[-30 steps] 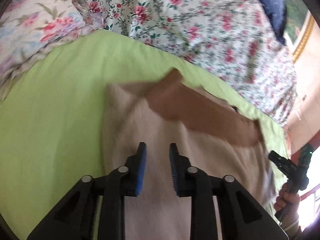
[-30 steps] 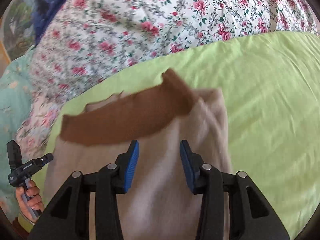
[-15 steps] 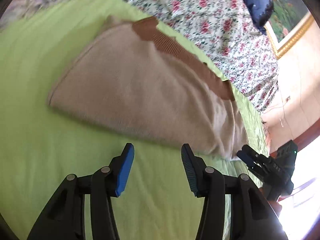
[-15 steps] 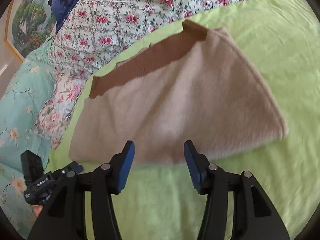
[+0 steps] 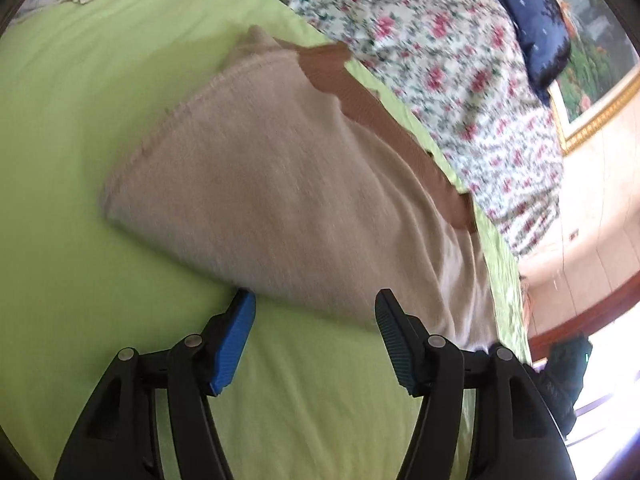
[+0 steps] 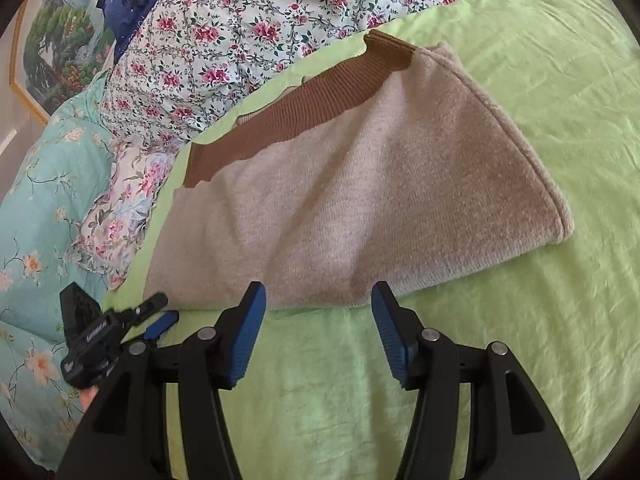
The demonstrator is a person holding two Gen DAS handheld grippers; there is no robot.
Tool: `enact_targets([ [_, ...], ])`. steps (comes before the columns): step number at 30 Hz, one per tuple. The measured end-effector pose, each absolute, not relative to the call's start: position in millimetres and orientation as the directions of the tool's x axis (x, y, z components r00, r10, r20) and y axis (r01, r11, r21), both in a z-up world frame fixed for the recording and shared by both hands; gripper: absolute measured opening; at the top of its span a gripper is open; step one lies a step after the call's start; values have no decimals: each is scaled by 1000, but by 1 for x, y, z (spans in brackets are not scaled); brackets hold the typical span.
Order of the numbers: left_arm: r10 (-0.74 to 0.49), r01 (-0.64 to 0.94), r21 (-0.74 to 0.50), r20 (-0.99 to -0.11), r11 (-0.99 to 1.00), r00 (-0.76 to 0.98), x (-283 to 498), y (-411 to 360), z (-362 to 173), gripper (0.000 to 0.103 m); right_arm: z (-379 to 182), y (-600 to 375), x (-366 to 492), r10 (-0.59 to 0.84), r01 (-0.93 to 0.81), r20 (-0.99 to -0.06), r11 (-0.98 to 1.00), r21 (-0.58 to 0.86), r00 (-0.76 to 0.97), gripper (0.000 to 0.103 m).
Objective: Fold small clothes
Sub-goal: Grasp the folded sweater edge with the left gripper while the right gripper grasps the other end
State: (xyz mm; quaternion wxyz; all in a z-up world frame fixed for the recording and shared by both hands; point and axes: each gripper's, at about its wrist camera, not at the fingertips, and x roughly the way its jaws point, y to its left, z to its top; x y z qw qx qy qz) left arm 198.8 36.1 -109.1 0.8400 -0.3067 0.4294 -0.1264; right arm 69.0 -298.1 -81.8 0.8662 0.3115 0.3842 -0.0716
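Note:
A beige knitted garment (image 6: 360, 208) with a brown ribbed band (image 6: 304, 108) lies folded flat on the green bed sheet (image 6: 520, 360). It also shows in the left wrist view (image 5: 288, 192), blurred. My right gripper (image 6: 318, 296) is open and empty, its fingertips at the garment's near folded edge. My left gripper (image 5: 316, 304) is open and empty, also at the near edge of the garment. The left gripper also appears at the lower left of the right wrist view (image 6: 160, 316).
A floral quilt (image 6: 256, 28) is bunched along the far side of the sheet, with a dark blue pillow (image 5: 532, 20) and a framed picture (image 6: 52, 48) behind it. A teal floral cover (image 6: 36, 220) lies to the left.
Both grippers have let go of the garment, opened wide and pulled back from over it to its near edge. The garment now lies folded flat on the sheet.

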Motion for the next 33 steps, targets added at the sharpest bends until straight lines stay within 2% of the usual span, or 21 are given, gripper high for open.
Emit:
enact_targets([
  [5, -427, -133, -653, -622, 746, 656, 227, 60, -110, 60, -82, -304, 75, 114, 365, -708, 793, 488, 697, 57],
  [8, -394, -162, -647, -624, 745, 675, 240, 67, -110, 52, -81, -308, 80, 116, 360, -704, 795, 489, 701, 57],
  [11, -362, -172, -624, -632, 763, 685, 249, 67, -108, 30, -78, -312, 85, 114, 348, -697, 803, 484, 708, 57],
  [12, -367, -158, -622, -627, 767, 687, 251, 66, -106, 18, -77, -314, 86, 112, 346, -696, 804, 482, 709, 57],
  [13, -369, -141, -614, -624, 776, 689, 252, 61, -102, 13, -75, -318, 88, 112, 342, -694, 807, 481, 711, 57],
  [16, -336, -68, -543, -607, 837, 720, 249, 44, -75, 11, -66, -329, 94, 106, 329, -679, 814, 479, 726, 57],
  [20, -381, 103, -471, -543, 876, 748, 242, 4, -31, 11, -53, -350, 112, 156, 286, -656, 808, 515, 738, 57],
  [23, -420, 227, -390, -536, 892, 732, 240, -44, -13, 11, -49, -364, 135, 218, 260, -656, 794, 550, 723, 57],
  [25, -447, 295, -346, -548, 890, 706, 240, -77, -15, 11, -49, -371, 155, 275, 229, -641, 775, 589, 717, 58],
  [26, -451, 313, -329, -558, 891, 697, 240, -87, -17, 11, -50, -373, 165, 318, 207, -625, 756, 621, 712, 63],
  [31, -416, 385, -197, -638, 901, 648, 240, -141, -43, 11, -63, -366, 222, 525, 99, -545, 655, 749, 654, 72],
  [33, -409, 401, -174, -659, 900, 632, 242, -152, -51, 11, -70, -362, 242, 548, 97, -548, 646, 757, 632, 73],
])
